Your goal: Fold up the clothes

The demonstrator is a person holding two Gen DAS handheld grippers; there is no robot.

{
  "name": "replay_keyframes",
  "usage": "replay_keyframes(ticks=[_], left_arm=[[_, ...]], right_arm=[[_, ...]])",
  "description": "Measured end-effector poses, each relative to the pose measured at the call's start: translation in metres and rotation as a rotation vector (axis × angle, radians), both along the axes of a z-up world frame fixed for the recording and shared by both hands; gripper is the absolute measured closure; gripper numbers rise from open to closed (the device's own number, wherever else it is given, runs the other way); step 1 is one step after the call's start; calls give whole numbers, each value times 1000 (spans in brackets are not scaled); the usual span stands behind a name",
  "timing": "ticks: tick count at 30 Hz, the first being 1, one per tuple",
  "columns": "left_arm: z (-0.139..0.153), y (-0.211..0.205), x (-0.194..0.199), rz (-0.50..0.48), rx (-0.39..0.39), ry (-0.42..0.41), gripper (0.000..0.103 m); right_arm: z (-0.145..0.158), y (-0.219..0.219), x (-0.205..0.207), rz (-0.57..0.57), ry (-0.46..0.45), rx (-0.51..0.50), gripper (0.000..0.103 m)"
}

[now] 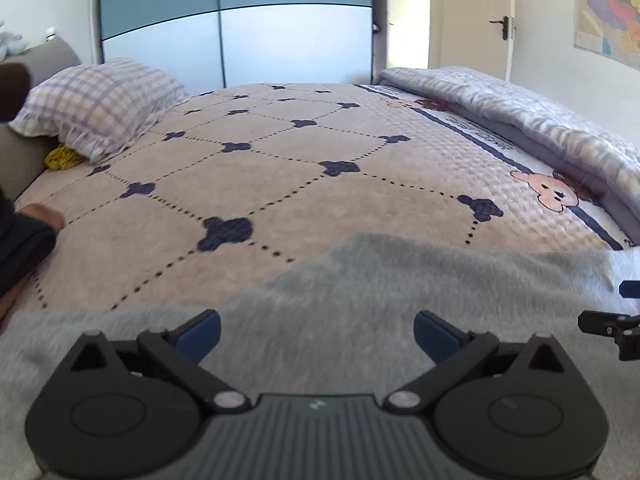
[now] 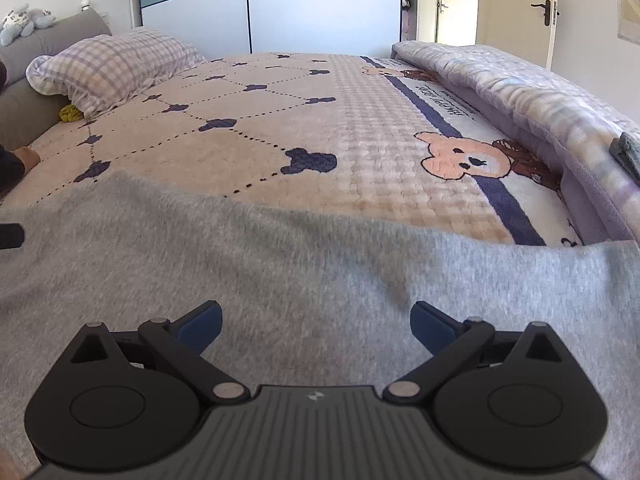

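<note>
A grey fleece garment [image 1: 360, 288] lies spread flat across the near part of the bed; the right wrist view shows it too [image 2: 280, 264], its far edge running across the beige bedspread. My left gripper [image 1: 317, 332] hovers open just above the cloth, blue pads wide apart with only fabric showing between them. My right gripper [image 2: 316, 322] is open the same way over the garment, holding nothing. At the right edge of the left wrist view, part of the right gripper [image 1: 612, 326] shows. A dark tip of the left gripper [image 2: 10, 236] peeks in at the left of the right wrist view.
The bed carries a beige quilted bedspread [image 1: 280, 168] with navy clover marks and bear pictures. A checked pillow [image 1: 96, 104] and a yellow item [image 1: 60, 158] lie at the head. A rolled lilac duvet [image 2: 540, 92] runs along the right side. A person's dark sleeve [image 1: 20, 248] is at left.
</note>
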State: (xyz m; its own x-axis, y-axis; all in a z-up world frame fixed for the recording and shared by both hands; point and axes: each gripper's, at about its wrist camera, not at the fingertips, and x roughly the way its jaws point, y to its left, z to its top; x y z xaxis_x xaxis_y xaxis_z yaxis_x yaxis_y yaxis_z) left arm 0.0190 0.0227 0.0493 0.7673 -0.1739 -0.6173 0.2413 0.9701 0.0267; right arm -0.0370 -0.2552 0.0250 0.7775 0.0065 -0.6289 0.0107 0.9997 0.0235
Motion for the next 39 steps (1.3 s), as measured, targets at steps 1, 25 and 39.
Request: replay_keyframes(ticks=[1,25,39], left_arm=[[-4,-9,11,-22,15,12,0],[-20,-15,28,-13,65,80,0],[-32,-2,11,-1,29,33,0]], right_arm=[[2,-1,3,-4,-5,-2,0],[-25,-5,3,-25,-64,2,0],[-26,-4,2,-29,-75,-1,0]])
